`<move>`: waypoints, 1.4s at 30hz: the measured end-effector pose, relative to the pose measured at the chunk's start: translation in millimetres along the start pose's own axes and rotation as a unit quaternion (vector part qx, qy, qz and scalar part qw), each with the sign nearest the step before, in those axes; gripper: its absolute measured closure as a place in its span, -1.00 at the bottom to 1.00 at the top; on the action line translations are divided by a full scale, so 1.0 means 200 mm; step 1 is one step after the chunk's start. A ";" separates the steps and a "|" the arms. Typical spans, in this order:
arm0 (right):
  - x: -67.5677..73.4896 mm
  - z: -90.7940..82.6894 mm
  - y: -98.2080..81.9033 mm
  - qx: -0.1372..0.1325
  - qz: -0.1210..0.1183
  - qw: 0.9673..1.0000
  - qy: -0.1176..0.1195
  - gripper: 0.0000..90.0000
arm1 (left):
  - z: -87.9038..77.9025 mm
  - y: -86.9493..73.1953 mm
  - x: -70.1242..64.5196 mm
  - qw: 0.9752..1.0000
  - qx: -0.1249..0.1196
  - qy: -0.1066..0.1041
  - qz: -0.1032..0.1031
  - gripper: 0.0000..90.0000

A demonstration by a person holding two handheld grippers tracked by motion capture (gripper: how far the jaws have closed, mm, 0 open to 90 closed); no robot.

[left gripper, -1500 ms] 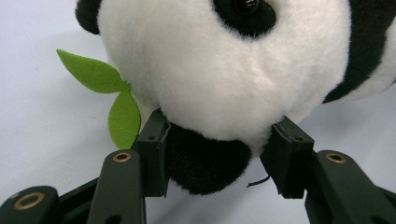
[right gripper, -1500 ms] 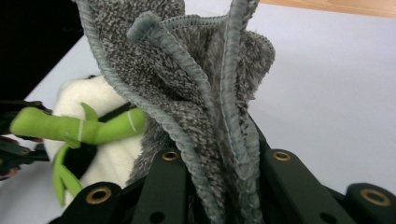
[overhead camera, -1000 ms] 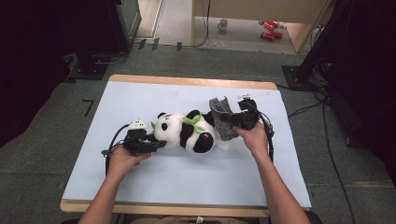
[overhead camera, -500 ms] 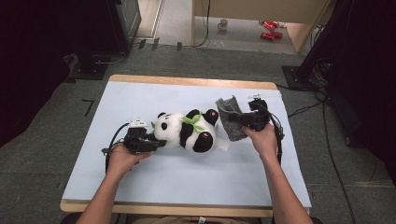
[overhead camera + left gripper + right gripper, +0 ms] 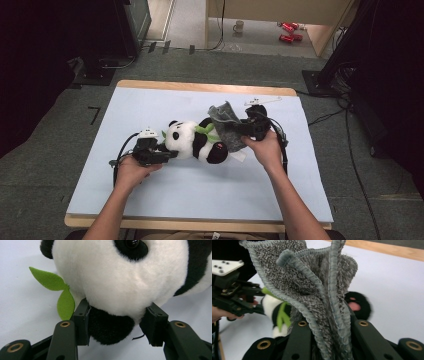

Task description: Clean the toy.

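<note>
A black-and-white plush panda (image 5: 192,142) lies on its side on the pale blue table (image 5: 200,200), head toward the left. My left gripper (image 5: 167,154) is shut on its head; in the left gripper view the pads (image 5: 82,320) press into the plush (image 5: 125,277) around a black ear, beside a green felt leaf (image 5: 60,295). My right gripper (image 5: 241,131) is shut on a grey knitted cloth (image 5: 226,122) held over the panda's lower body. In the right gripper view the bunched cloth (image 5: 312,290) rises between the jaws, with a black panda foot (image 5: 358,306) behind it.
The wooden far edge of the table (image 5: 200,87) borders a grey floor. A mug (image 5: 239,25) and red cans (image 5: 287,31) lie on the floor beyond. Cables (image 5: 350,150) trail off to the right of the table. Dark equipment (image 5: 115,45) stands at the back left.
My right gripper drew the grey cloth slightly right, then brought it back left and up, so it now overlaps the panda's lower body. The left gripper and the panda stayed put.
</note>
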State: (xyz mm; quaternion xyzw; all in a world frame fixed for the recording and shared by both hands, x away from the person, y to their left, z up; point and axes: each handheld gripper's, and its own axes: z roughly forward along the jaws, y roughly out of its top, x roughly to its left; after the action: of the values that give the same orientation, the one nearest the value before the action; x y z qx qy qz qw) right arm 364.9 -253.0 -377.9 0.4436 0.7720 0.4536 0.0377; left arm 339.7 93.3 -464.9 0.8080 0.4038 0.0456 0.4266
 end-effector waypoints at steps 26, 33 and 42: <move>-0.09 0.13 -0.16 0.025 0.006 1.000 0.008 0.70 | 0.01 0.02 0.00 1.000 0.014 -0.003 -0.011 0.07; -0.12 0.10 -0.19 0.030 0.020 0.999 0.009 0.74 | 0.02 0.04 0.02 0.999 0.024 -0.012 -0.020 0.07; -0.18 0.07 -0.25 0.043 0.031 0.999 -0.009 0.75 | 0.02 0.07 0.04 0.999 0.027 -0.021 -0.029 0.07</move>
State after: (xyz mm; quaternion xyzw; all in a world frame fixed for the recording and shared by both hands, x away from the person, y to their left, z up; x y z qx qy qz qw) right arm 360.2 -279.5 -435.3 0.4725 0.7763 0.4171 0.0113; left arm 355.7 91.8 -459.6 0.8078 0.4192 0.0054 0.4143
